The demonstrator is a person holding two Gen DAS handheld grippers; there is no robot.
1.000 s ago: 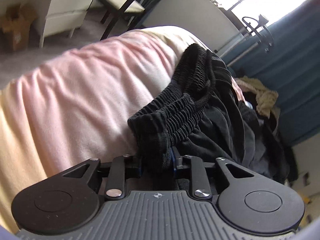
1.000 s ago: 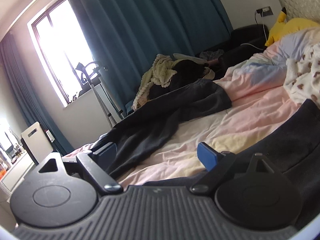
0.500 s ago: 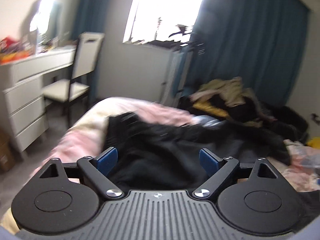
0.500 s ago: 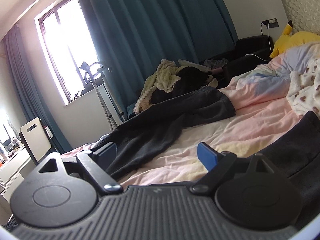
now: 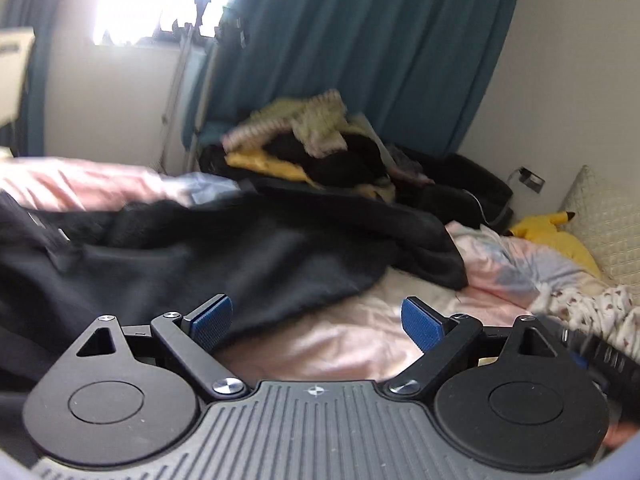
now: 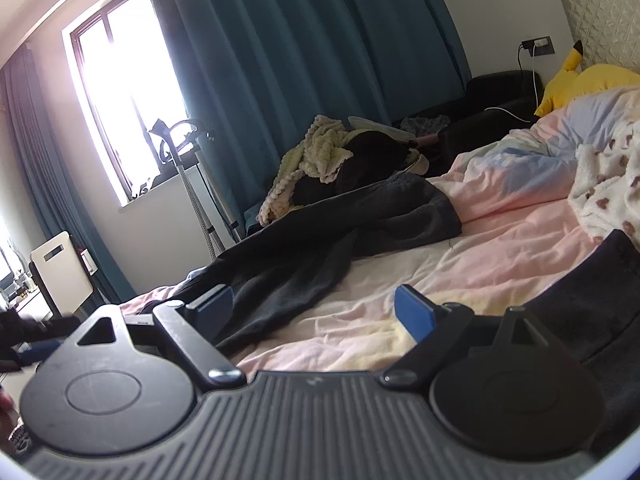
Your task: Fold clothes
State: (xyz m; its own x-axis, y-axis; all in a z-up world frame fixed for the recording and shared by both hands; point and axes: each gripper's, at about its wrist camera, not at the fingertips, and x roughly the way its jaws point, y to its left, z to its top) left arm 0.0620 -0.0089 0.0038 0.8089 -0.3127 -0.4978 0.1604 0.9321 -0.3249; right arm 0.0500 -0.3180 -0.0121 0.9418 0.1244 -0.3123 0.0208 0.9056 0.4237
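Observation:
Dark trousers point(image 5: 248, 256) lie stretched across the pink bed sheet point(image 5: 352, 336), also in the right wrist view point(image 6: 320, 248). My left gripper point(image 5: 316, 320) is open and empty, just above the sheet at the garment's near edge. My right gripper point(image 6: 312, 312) is open and empty, low over the sheet point(image 6: 460, 264). A second dark garment point(image 6: 600, 292) lies at the right of the right wrist view. The right gripper's body shows blurred at the right edge of the left wrist view point(image 5: 600, 356).
A pile of clothes point(image 6: 340, 164) sits on a dark seat beyond the bed, by blue curtains point(image 6: 300, 60). A yellow plush toy point(image 6: 588, 80), a patterned blanket point(image 6: 608, 184) and a headboard point(image 5: 608, 216) are at the right. A stand point(image 6: 192, 184) is by the window.
My left gripper let go of the trousers' elastic waistband, opened, and swung right across the bed. My right gripper stayed open and tilted up slightly.

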